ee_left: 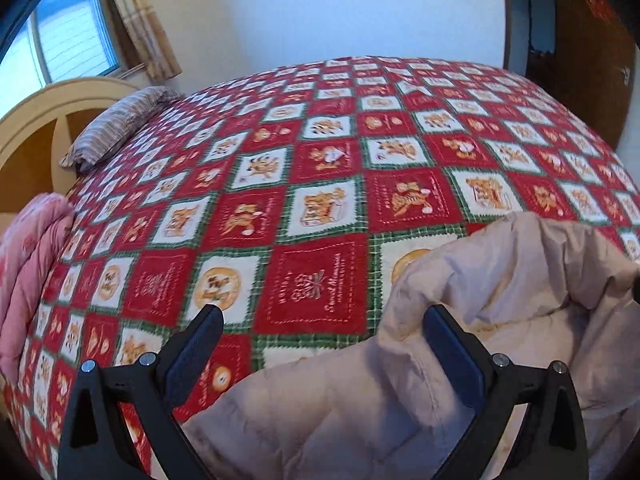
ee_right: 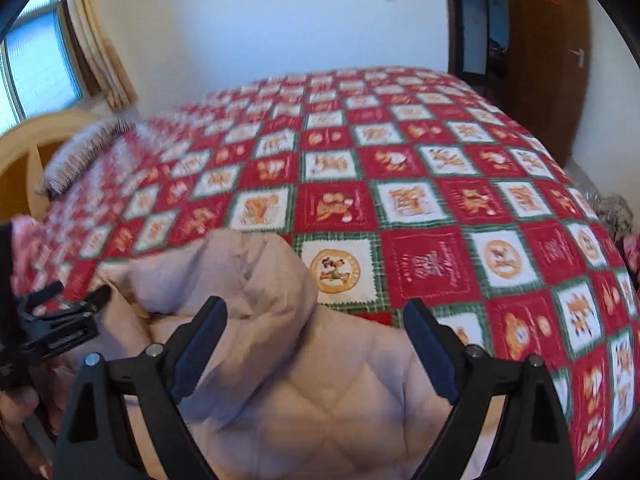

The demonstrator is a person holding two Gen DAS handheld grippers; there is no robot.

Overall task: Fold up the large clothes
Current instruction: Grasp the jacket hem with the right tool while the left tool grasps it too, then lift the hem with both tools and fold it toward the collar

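A beige quilted puffer jacket (ee_left: 500, 280) lies rumpled on the near edge of the bed's red, white and green checked blanket (ee_left: 312, 160). My left gripper (ee_left: 322, 316) hovers above the jacket's left part with its jaws wide apart and nothing pinched; its right finger (ee_left: 452, 352) stands in front of the fabric. In the right wrist view the same jacket (ee_right: 280, 400) bulges up beneath my right gripper (ee_right: 316, 308), which is open and not pressing on the cloth. The left gripper (ee_right: 60, 320) shows at that view's left edge, beside the jacket.
A striped pillow (ee_left: 116, 128) lies by the wooden headboard (ee_left: 36, 120) at the left. A folded pink quilt (ee_left: 28, 280) hangs at the bed's left side. A window with a curtain (ee_left: 148, 40) is behind, and a brown door (ee_right: 540, 60) is at the far right.
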